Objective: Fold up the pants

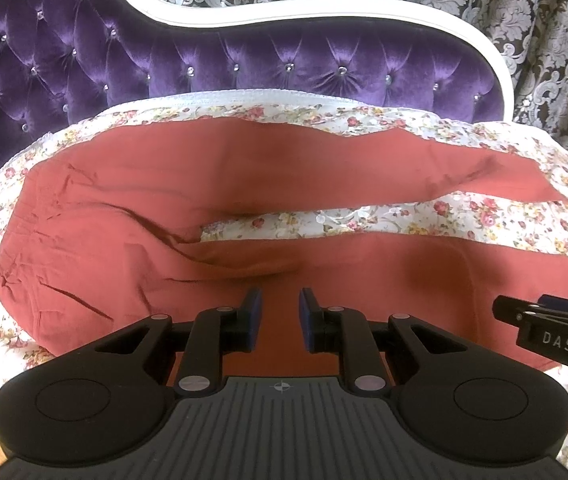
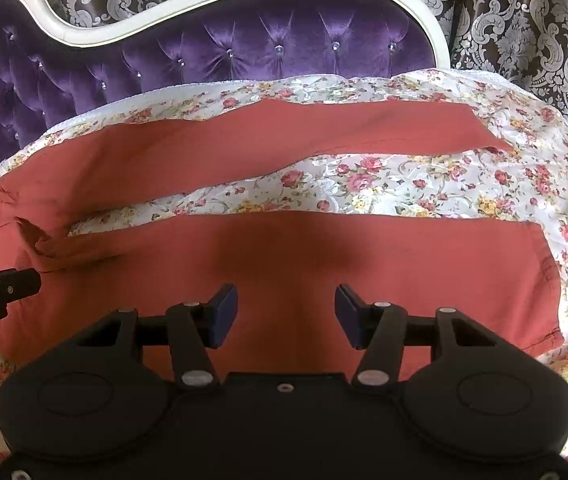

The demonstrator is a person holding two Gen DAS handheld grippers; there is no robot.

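The rust-red pants (image 1: 132,220) lie spread flat on their bedding, waistband off to the left of the left gripper (image 1: 280,312), both legs running away to the right. The near leg (image 2: 323,256) lies straight across under both tongs and ends in a hem right of the right gripper (image 2: 285,312). The far leg (image 2: 284,132) lies beyond the fingertips, angling away so a wedge-shaped gap opens between the legs. The fabric is creased near the waist and bunched at the crotch (image 2: 44,246).
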